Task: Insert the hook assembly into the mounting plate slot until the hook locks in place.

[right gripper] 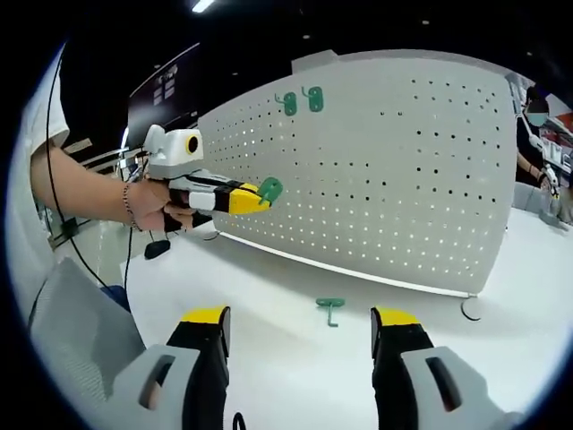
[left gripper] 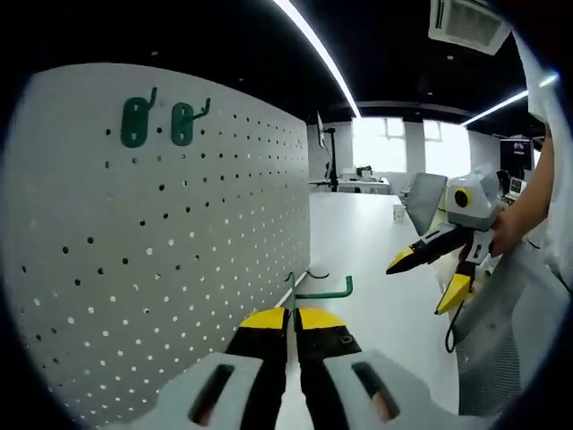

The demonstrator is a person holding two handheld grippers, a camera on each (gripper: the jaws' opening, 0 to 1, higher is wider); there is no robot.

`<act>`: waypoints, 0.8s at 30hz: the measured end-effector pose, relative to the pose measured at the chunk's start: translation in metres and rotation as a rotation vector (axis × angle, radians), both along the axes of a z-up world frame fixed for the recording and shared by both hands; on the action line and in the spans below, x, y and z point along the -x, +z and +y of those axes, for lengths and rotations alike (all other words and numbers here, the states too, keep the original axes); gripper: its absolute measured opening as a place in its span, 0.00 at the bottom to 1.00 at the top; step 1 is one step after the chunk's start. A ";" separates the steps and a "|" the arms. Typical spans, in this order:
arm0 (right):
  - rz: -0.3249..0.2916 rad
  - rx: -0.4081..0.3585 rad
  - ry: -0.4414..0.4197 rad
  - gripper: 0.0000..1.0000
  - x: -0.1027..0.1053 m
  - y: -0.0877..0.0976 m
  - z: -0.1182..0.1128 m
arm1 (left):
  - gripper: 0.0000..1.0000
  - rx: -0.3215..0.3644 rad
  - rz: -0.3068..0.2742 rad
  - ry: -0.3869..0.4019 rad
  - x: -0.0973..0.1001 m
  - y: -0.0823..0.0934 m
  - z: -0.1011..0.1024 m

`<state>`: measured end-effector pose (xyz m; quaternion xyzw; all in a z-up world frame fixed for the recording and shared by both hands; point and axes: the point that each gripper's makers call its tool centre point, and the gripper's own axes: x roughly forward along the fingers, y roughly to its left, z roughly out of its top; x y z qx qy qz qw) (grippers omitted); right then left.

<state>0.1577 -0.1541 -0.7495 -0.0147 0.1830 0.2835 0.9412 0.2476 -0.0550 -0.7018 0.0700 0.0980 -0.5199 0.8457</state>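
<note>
Right gripper view: left gripper [right gripper: 265,192] clamps a green plastic hook [right gripper: 270,188], seemingly touching the white perforated mounting plate [right gripper: 403,170]; right gripper [right gripper: 300,324] gapes wide.

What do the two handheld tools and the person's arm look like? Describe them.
Both tools match: the left tool and the right tool have black jaws with yellow tips on a grey-white body. A black cable hangs below the right tool. The person wears a bead bracelet at the wrist and a white short sleeve.
</note>
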 end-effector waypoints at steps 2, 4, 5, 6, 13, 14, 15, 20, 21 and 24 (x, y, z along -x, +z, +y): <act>-0.001 0.001 0.000 0.61 0.000 0.000 0.000 | 0.03 0.020 0.002 0.005 0.003 0.004 0.001; -0.003 0.000 0.002 0.61 0.001 0.001 0.001 | 0.03 0.028 -0.002 0.008 0.005 0.006 0.002; -0.003 0.000 0.003 0.61 0.001 0.001 0.001 | 0.03 0.032 -0.003 0.011 0.005 0.008 0.003; -0.003 0.000 0.003 0.61 0.001 0.001 0.001 | 0.03 0.046 -0.002 0.013 0.007 0.011 0.003; -0.007 0.000 0.010 0.61 0.001 0.003 0.003 | 0.03 0.083 -0.011 0.028 0.013 0.022 0.010; -0.008 0.001 0.010 0.61 0.001 0.004 0.004 | 0.03 0.097 -0.008 0.032 0.014 0.025 0.011; -0.010 0.000 0.011 0.61 0.001 0.004 0.004 | 0.03 0.103 -0.009 0.035 0.014 0.026 0.012; -0.013 -0.001 0.012 0.61 0.001 0.006 0.005 | 0.03 0.127 -0.016 0.048 0.018 0.035 0.016; -0.014 -0.002 0.012 0.61 0.001 0.006 0.005 | 0.03 0.133 -0.020 0.052 0.020 0.038 0.017; -0.021 -0.009 0.008 0.61 -0.001 0.010 0.004 | 0.03 0.170 -0.038 0.073 0.026 0.053 0.023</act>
